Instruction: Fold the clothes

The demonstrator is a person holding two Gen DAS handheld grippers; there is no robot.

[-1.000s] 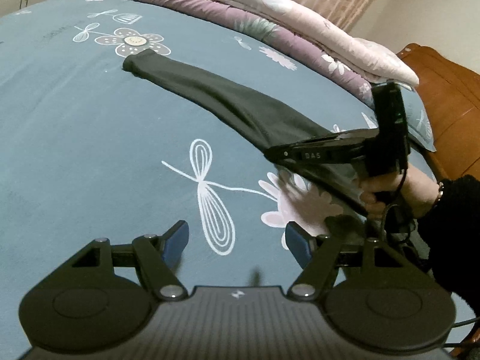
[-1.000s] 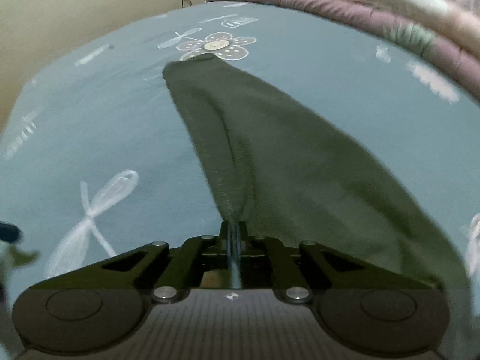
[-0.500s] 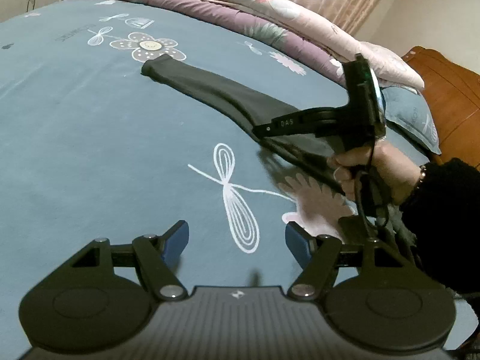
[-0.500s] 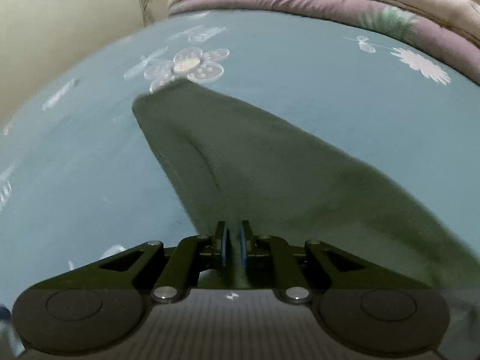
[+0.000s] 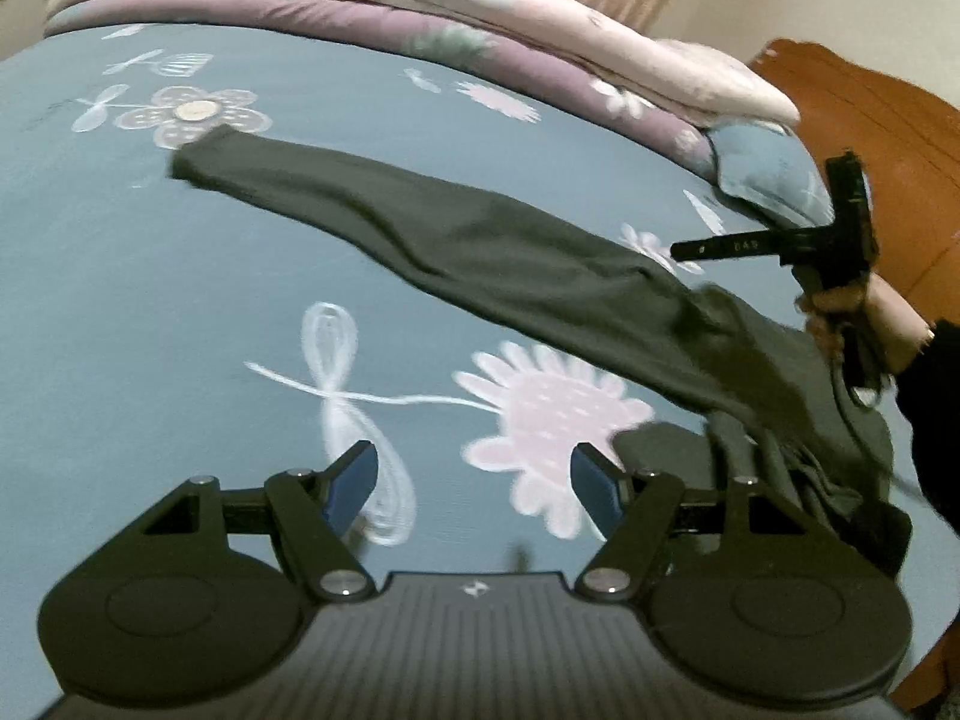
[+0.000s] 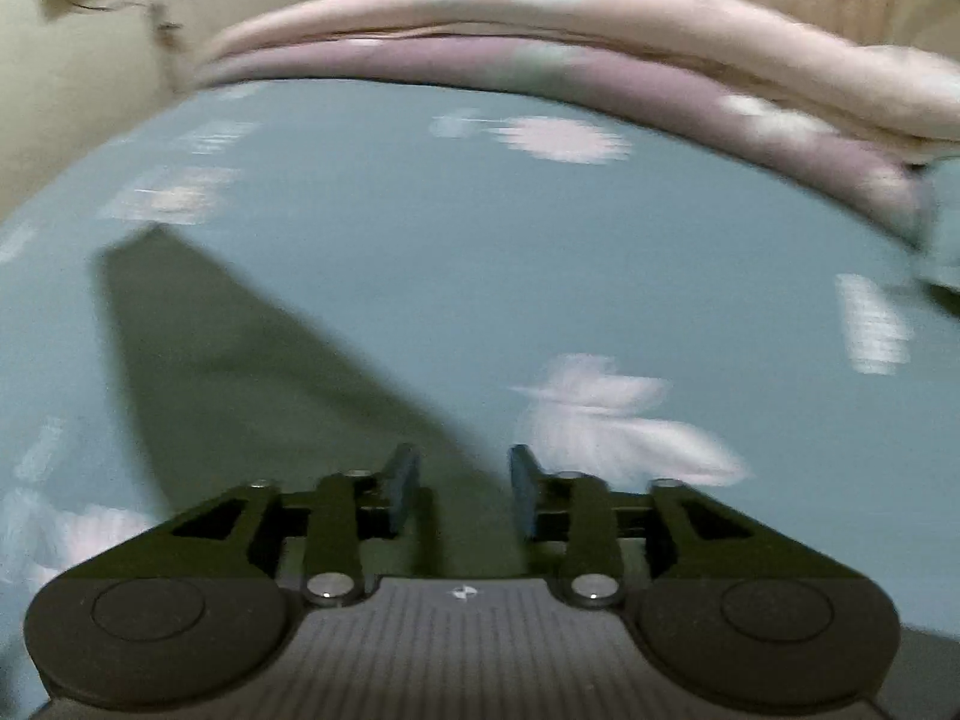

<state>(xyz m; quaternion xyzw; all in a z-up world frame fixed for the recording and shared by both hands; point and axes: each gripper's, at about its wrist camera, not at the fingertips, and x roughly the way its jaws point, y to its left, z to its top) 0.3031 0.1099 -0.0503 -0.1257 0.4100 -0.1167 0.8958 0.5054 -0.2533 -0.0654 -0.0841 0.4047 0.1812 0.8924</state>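
A long dark green garment (image 5: 480, 252) lies stretched across the blue flowered bedsheet (image 5: 120, 312), its narrow end at the far left and its bunched end at the right. It also shows in the right wrist view (image 6: 240, 372). My left gripper (image 5: 474, 480) is open and empty above the sheet, in front of the garment's bunched end. My right gripper (image 6: 461, 489) is open and empty, raised over the garment's near end; it shows from the side in the left wrist view (image 5: 690, 250).
Folded pink and purple quilts (image 5: 420, 18) lie along the far edge of the bed. A blue pillow (image 5: 762, 168) and a wooden headboard (image 5: 870, 120) are at the right.
My right gripper has opened, let go of the garment and lifted away to the right. The garment now lies on the sheet. My left gripper stays open.
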